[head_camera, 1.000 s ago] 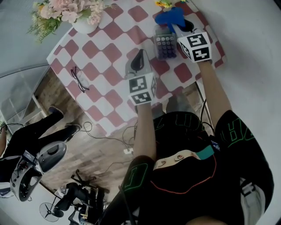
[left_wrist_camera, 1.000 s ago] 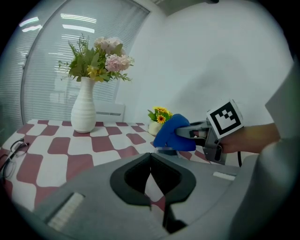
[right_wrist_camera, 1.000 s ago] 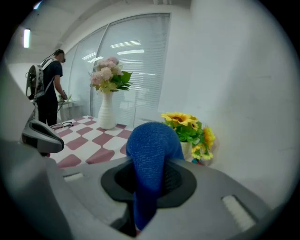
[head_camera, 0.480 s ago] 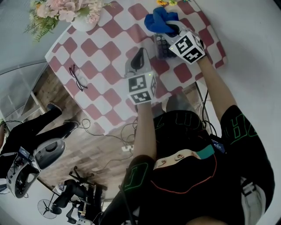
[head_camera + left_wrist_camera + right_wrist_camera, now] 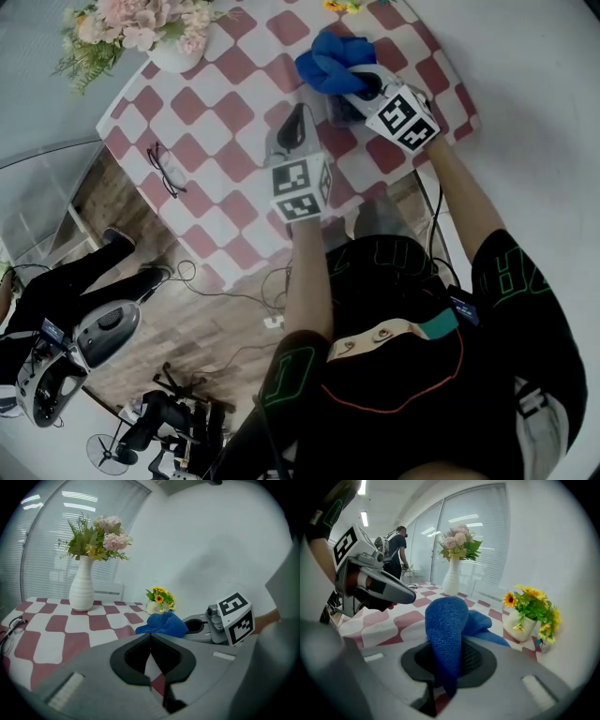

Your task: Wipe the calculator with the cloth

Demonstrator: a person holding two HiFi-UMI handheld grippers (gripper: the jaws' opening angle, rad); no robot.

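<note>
Most of calc. (image 5: pixel 337 112) under cloth (image 5: pixel 328 64)

The cloth (image 5: pixel 330 62) hides most of the calculator (image 5: pixel 338 112).

On the table (image 5: pixel 216 103), the vase (image 5: pixel 173 54) stood at the far left corner, and the glasses (image 5: pixel 165 169) lay nearer, by the left edge. The left gripper (image 5: pixel 298 116) sat mid-table. Right of it and farther back, the right gripper (image 5: pixel 356 82) held the cloth (image 5: pixel 328 64) over the calculator (image 5: pixel 338 111). A flower pot (image 5: pixel 524 620) stood behind them.
</note>
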